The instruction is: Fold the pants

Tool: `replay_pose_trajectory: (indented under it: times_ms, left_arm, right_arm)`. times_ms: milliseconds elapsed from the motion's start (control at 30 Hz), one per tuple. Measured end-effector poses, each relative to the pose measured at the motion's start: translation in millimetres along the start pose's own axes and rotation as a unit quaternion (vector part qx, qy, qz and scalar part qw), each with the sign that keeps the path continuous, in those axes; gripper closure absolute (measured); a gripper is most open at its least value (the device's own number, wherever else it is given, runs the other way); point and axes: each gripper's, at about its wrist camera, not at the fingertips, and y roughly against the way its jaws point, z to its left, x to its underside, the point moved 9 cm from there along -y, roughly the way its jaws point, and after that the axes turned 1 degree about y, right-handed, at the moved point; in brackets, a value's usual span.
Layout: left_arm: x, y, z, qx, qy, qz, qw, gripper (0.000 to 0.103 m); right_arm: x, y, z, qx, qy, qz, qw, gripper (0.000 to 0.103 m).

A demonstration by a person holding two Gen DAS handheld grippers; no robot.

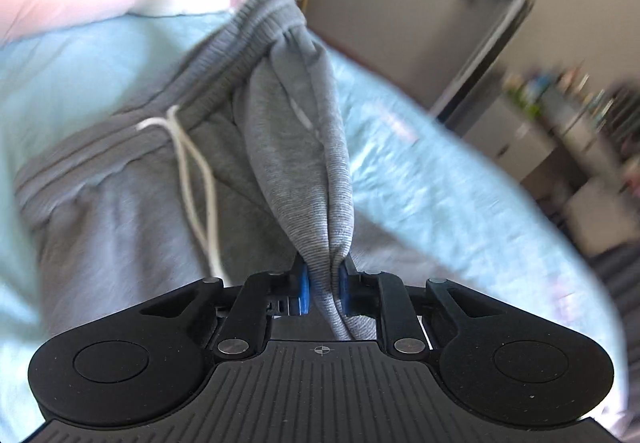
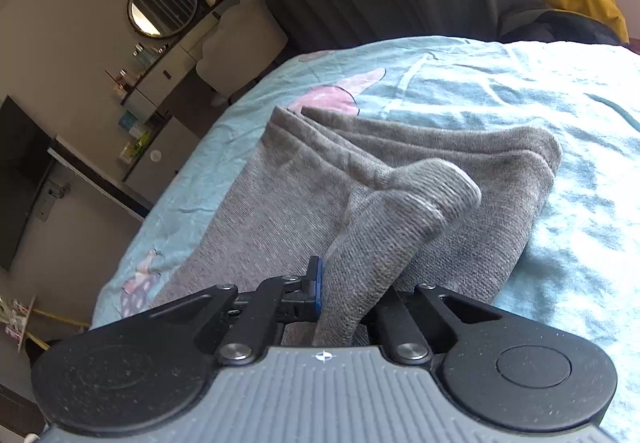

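1. Left wrist view: my left gripper is clamped on a bunched ridge of the grey pants near the waistband, blue pads pressed to the cloth. The white drawstring trails loose over the front.
2. Right wrist view: my right gripper is closed tight on a raised fold at the leg end, near the cuffs.
3. The pants lie on the light blue bedspread, toward its edge on the side facing the dresser.
4. I judge the legs already stacked lengthwise, since layered edges show at the far end.
5. Still left, I judge: bringing the ends together crosswise and smoothing flat.
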Motion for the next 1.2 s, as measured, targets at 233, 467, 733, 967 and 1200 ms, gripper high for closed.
replay_pose_trajectory:
  times_ms: [233,467,733,967,1200]
  left_arm:
    - [46.3,57.1,48.7,-0.031,0.022,-0.007,0.9993,0.090]
    - [10.1,71.2,79.1,-0.068,0.057,-0.080,0.9929,0.017]
    - [-21.7,18.9,96.3,-0.091,0.085,-0.044,0.9912,0.013]
    - [-22.1,-0.4,98.9,-0.086,0.085,-0.042,0.9918,0.023]
    - [-25.7,-6.7,104.7,-0.081,0.100,-0.033,0.9912,0.060]
  right_arm:
    - [-18.6,22.6,3.6,-0.012,0.014,-0.028,0.999,0.099]
    - [-5.7,11.2,2.8,-0.017,0.014,0.032,0.999,0.094]
    - [6.3,2.4,-4.2,-0.025,-0.026,0.079,0.996,0.075]
    - [-7.2,2.6,-16.1,-0.025,-0.025,0.071,0.997,0.074]
    - [-14.8,-5.0,-4.0,-0.020,0.008,0.066,0.998,0.083]
